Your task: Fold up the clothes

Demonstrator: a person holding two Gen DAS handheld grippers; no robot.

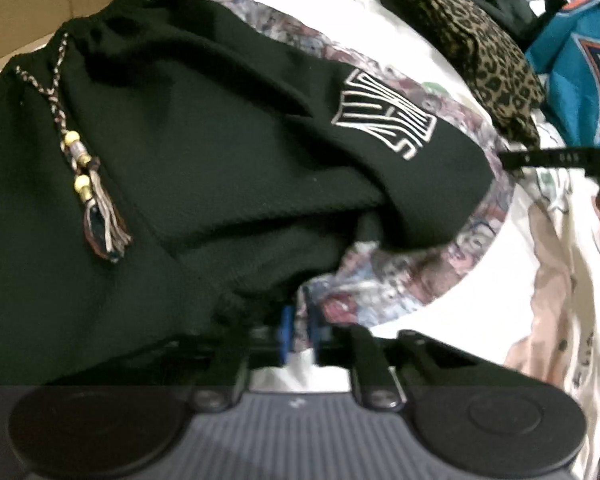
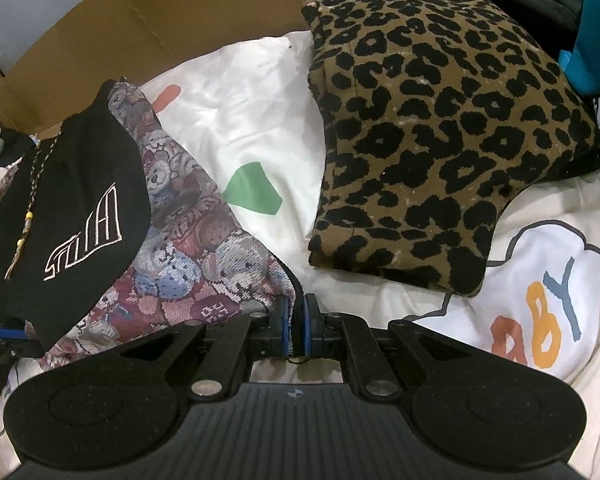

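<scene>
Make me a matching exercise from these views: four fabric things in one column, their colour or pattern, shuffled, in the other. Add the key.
1. garment with drawstring tassel
2. knit fabric under it
3. folded piece at the back
4. bedsheet

A. leopard spots
B. white with coloured shapes
C. black with outlined lettering
D. teddy-bear pattern

Pairs: 1-C, 2-D, 3-A, 4-B

The white bedsheet reads "ABY"; the black garment's outlined lettering is unreadable.
</scene>
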